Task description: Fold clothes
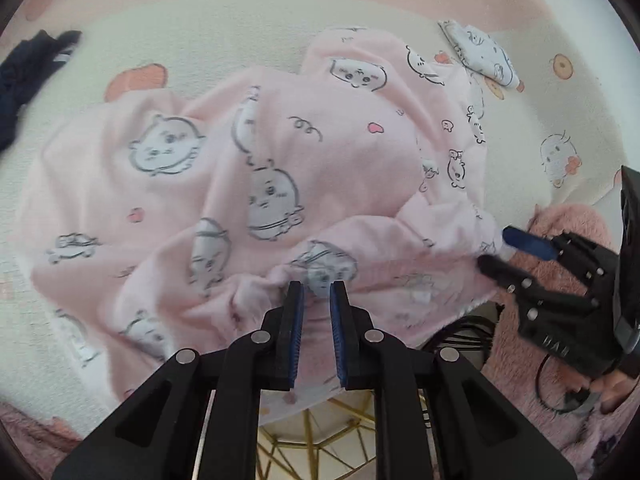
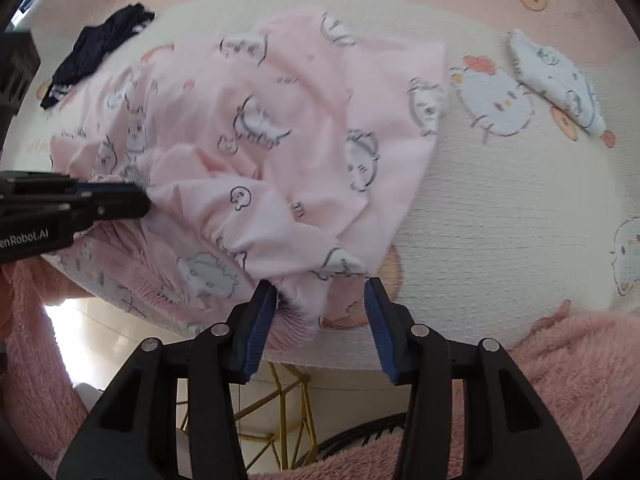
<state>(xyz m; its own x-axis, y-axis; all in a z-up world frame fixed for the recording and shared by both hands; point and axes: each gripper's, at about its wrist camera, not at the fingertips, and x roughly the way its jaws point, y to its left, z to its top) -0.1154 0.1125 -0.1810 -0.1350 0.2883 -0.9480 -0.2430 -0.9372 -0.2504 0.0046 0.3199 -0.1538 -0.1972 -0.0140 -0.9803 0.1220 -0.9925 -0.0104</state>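
A pink garment (image 1: 340, 152) printed with cartoon faces lies rumpled on the table, reaching its front edge. In the left wrist view my left gripper (image 1: 318, 292) is shut on a bunched fold of it at the near edge. The right wrist view shows that same left gripper (image 2: 146, 200) from the side, pinching the pink garment (image 2: 300, 92) at its left hem. My right gripper (image 2: 320, 304) is open, with the gathered waistband lying between its fingers against the left pad. The right gripper (image 1: 494, 250) also appears at the garment's right corner.
A dark navy garment (image 2: 100, 40) lies at the far left and a folded white printed cloth (image 2: 556, 80) at the far right. The cream cartoon-print table cover (image 2: 500, 208) is bare on the right. Pink fluffy fabric (image 2: 568, 368) and a gold wire frame (image 2: 280, 400) lie below the edge.
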